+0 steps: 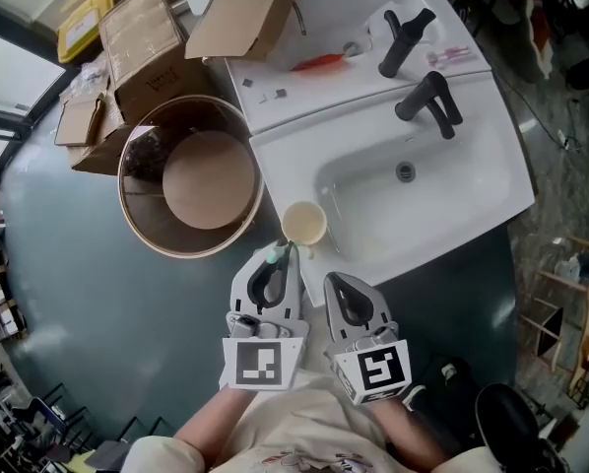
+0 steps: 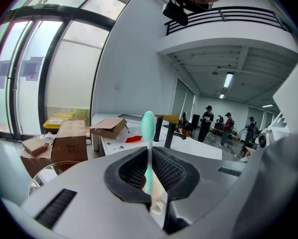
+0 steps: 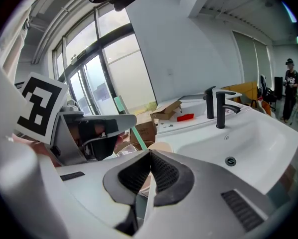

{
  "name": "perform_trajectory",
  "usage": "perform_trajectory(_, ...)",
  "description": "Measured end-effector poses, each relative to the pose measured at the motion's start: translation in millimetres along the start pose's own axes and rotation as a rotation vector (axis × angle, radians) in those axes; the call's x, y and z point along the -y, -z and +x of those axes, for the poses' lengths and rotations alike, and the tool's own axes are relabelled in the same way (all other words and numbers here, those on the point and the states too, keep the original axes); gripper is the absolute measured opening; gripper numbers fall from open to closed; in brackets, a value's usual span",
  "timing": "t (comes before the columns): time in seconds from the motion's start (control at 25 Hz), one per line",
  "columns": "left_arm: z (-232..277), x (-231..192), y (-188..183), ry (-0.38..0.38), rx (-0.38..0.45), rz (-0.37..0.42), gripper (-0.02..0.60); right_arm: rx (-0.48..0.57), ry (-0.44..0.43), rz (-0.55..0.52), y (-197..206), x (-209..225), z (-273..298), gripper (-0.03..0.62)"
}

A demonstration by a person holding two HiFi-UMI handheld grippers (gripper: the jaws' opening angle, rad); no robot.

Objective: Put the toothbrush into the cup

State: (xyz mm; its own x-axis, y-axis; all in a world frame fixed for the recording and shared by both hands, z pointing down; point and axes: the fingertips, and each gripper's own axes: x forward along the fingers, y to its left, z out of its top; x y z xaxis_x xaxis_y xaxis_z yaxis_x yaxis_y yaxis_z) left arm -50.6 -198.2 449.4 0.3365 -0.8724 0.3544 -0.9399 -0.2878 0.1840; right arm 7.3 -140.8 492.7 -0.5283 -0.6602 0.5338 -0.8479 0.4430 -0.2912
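We see tall dark-framed windows (image 2: 49, 78) throwing daylight on a white wall (image 2: 134, 68), a railed balcony (image 2: 223, 16) overhead, ceiling strip lights (image 2: 229, 79) beyond, and a white washbasin (image 1: 472, 200) on a grey-blue tabletop (image 1: 68, 294).

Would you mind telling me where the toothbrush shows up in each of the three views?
Head view: toothbrush lower centre, just below the cup.
Left gripper view: centre, upright between the jaws.
Right gripper view: left of centre, a slanting green handle.
Shared landmark: the red item on the counter.

Bright, even daylight from tall windows (image 2: 54, 68); fisheye distortion and dark corners in gripper views.
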Motion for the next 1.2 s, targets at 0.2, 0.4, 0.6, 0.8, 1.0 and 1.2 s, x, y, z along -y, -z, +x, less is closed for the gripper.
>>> perform_trajectory(0.2,7.2,1.4,21.2,0.017,-0.065,0.027,0.037,-0.007,0.005,0.019,3.1,6.7,4.2,0.017)
perform_trajectory(0.4,8.4,-0.1,49.8,0.037,-0.176,0.051,0.04,-0.008,0.003,0.024,3.4,8.3,7.3,0.017)
perform_trajectory(0.6,10.9,2.5,65.2,0.043,-0.224,0.065,0.04,-0.009,0.004,0.029,4.0,10.1,6.1,0.017)
perform_trajectory(0.8,15.3,12.2,75.3,0.092,-0.269,0.049,0.144,-0.009,0.007,0.033,6.5,12.7,6.3,0.017)
perform_trajectory(1.0,13.3,15.7,81.4,0.09,-0.287,0.064,0.155,-0.006,0.004,0.034,8.2,13.5,4.8,0.017)
perform_trajectory(1.2,7.2,15.8,78.0,0.076,-0.275,0.066,0.156,-0.001,0.004,0.029,8.1,12.5,-0.6,0.017)
